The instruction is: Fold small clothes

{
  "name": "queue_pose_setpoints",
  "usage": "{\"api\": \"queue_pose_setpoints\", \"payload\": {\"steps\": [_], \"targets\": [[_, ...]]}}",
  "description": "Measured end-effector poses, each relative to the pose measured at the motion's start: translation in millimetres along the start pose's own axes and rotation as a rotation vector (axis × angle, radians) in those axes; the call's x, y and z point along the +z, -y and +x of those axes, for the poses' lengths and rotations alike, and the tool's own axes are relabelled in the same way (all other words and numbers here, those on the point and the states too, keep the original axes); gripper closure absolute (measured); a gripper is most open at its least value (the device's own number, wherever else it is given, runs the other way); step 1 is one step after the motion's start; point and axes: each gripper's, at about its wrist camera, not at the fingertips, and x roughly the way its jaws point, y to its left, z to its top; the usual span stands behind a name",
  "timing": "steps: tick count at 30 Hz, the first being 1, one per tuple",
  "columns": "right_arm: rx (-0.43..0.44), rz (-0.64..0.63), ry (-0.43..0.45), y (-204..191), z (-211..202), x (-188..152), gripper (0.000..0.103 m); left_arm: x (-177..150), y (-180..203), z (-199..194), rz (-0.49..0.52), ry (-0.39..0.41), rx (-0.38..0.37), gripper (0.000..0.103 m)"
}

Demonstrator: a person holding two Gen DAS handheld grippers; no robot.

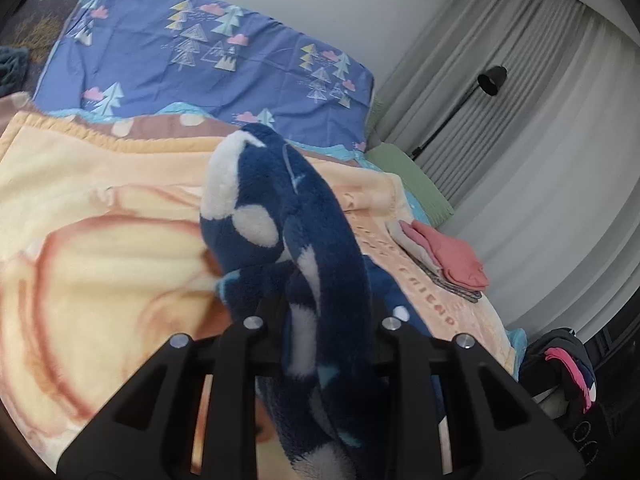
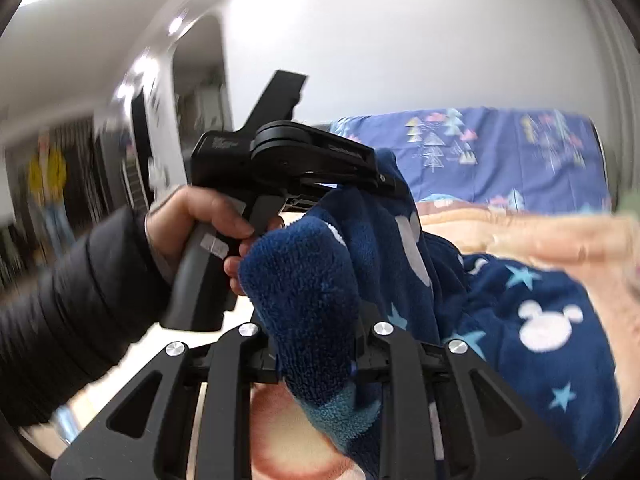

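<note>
A dark blue fleece garment [image 1: 304, 248] with white mouse heads and light blue stars is held up over the bed. My left gripper [image 1: 320, 320] is shut on a bunched fold of it, which rises in front of the camera. My right gripper [image 2: 316, 340] is shut on another edge of the same garment [image 2: 540, 320], whose rest hangs down to the cream blanket. In the right wrist view the left gripper [image 2: 384, 184] shows from the side, held by a hand in a black sleeve, close above the right gripper.
The bed carries a cream and orange blanket [image 1: 100, 220] and a blue quilt with tree prints [image 1: 200, 60]. A stack of folded clothes with a pink top piece [image 1: 448, 256] lies near the bed's right edge. A pile of dark clothes [image 1: 568, 368], a floor lamp [image 1: 492, 80] and grey curtains [image 1: 540, 120] stand beyond.
</note>
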Motion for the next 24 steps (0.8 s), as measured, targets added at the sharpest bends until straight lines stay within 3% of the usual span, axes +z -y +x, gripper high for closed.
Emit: {"api": "queue_pose_setpoints", "payload": {"steps": [7, 14, 17, 20, 24], "targets": [[0.04, 0.31, 0.071, 95, -53, -1, 0.081, 7, 95, 74, 0.145, -0.097, 0.058, 0.08], [0.066, 0.666, 0.055, 186, -88, -49, 0.081, -20, 143, 184, 0.179, -0.255, 0.104, 0.077], [0.058, 0.749, 0.038, 210, -93, -73, 0.081, -43, 151, 226, 0.195, -0.326, 0.126, 0.065], [0.101, 0.854, 0.027, 229, -89, -99, 0.081, -53, 152, 246, 0.21, -0.353, 0.084, 0.047], [0.147, 0.919, 0.034, 240, -90, -116, 0.081, -40, 152, 219, 0.183, -0.287, -0.038, 0.045]]}}
